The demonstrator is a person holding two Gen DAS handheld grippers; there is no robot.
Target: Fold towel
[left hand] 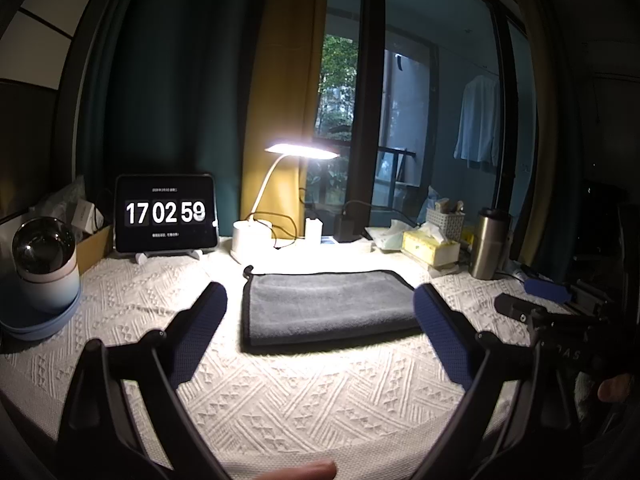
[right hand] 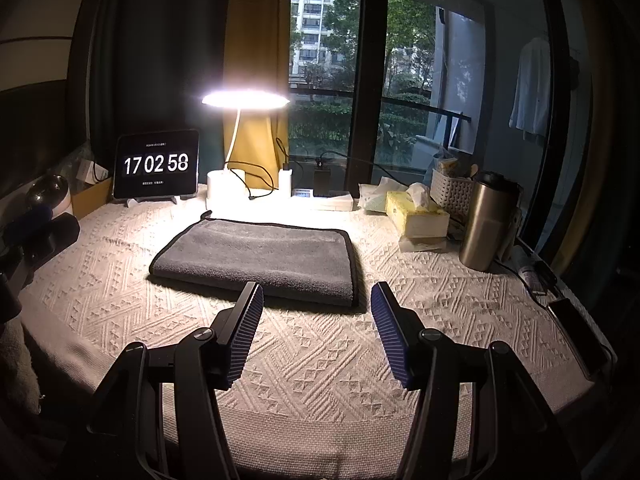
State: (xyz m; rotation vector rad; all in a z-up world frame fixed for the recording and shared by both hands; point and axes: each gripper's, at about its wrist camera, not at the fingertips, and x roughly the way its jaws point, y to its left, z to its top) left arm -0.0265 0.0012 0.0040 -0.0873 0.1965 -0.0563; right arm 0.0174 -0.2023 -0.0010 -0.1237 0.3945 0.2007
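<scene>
Grey towel [left hand: 328, 306] with black piping, lying flat and square on the white knitted tablecloth [left hand: 280, 392], directly under the lit desk lamp [left hand: 302, 151]; probably set there so the brightest patch falls on the work. Already doubled, judging by the rounded fold along one short side and two stacked piped edges on the opposite side, so at least one fold seemingly done. Small hanging loop poking out at the far left corner. Left gripper [left hand: 320, 316] raised above the cloth on the near side of the towel, fingers spread wide, pinching nothing, straddling the towel's width in its own view. Right gripper [right hand: 318, 318] likewise spread and empty, near the towel's near right corner without touching it; a sensible stance for taking that corner next, though that is only a guess. Clutter pushed back against the window, well apart from the towel: tablet clock [left hand: 166, 213] on a stand, yellow tissue box [right hand: 416, 214], steel tumbler [right hand: 486, 224], white basket [right hand: 452, 190]; likely kept there to leave folding room. Legible writing: "17 02 59" on the clock from the left wrist, "17 02 58" from the right wrist; small lines above and below too fine to read. Faint letters "D A S" on the right gripper's body seen from the left; no brand readable elsewhere.
</scene>
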